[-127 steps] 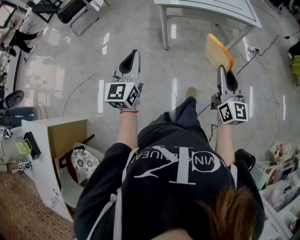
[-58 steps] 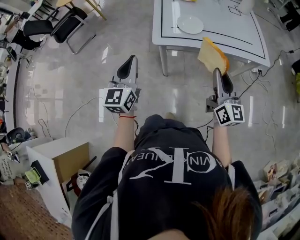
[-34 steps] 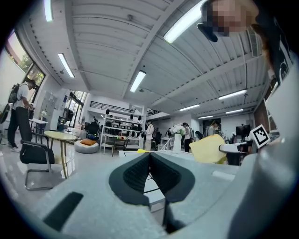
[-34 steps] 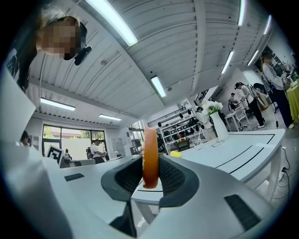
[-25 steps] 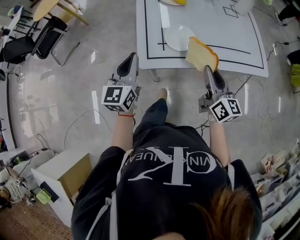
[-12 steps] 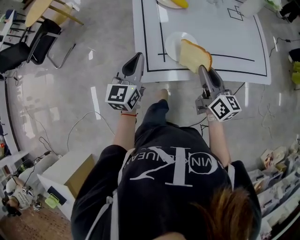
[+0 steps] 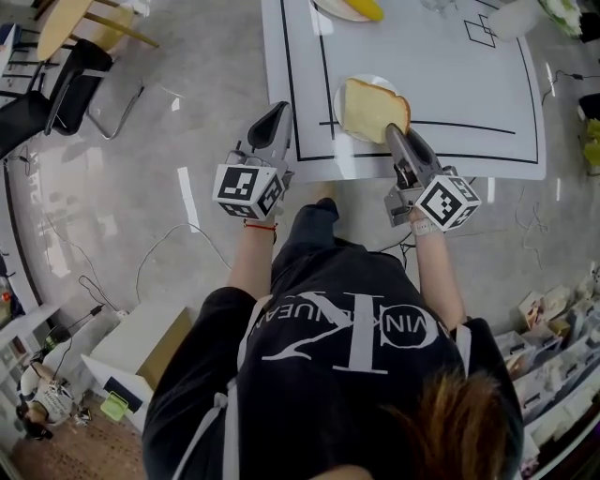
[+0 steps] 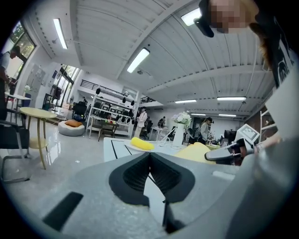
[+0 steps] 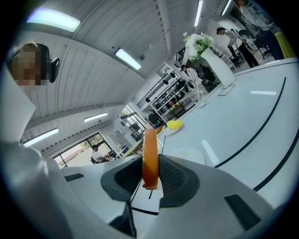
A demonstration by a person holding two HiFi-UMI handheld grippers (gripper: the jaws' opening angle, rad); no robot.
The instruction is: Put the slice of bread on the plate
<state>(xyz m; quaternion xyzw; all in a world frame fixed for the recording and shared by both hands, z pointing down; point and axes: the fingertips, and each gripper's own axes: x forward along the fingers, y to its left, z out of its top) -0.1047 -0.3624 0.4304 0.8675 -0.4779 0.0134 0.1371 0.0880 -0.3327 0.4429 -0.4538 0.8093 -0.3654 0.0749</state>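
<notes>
White surface (image 7: 487, 103) now lies within your reach, closer than a second ago. The plate (image 7: 338, 97) sits under the slice of bread (image 7: 373, 108), which your right gripper (image 7: 394, 133) jaws clamp by its edge. Left gripper (image 7: 278, 114) jaws meet, empty. In my judgement, lowering and release remain.

Bread slice (image 7: 373, 108) (golden crust), tilted over plate (image 7: 338, 103)

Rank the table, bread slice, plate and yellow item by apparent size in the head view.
Largest: white table.
Next: bread slice and plate, about alike; the bread, nearer the camera, hides most of the plate.
Smallest: yellow item, cut off by the frame edge.
</notes>
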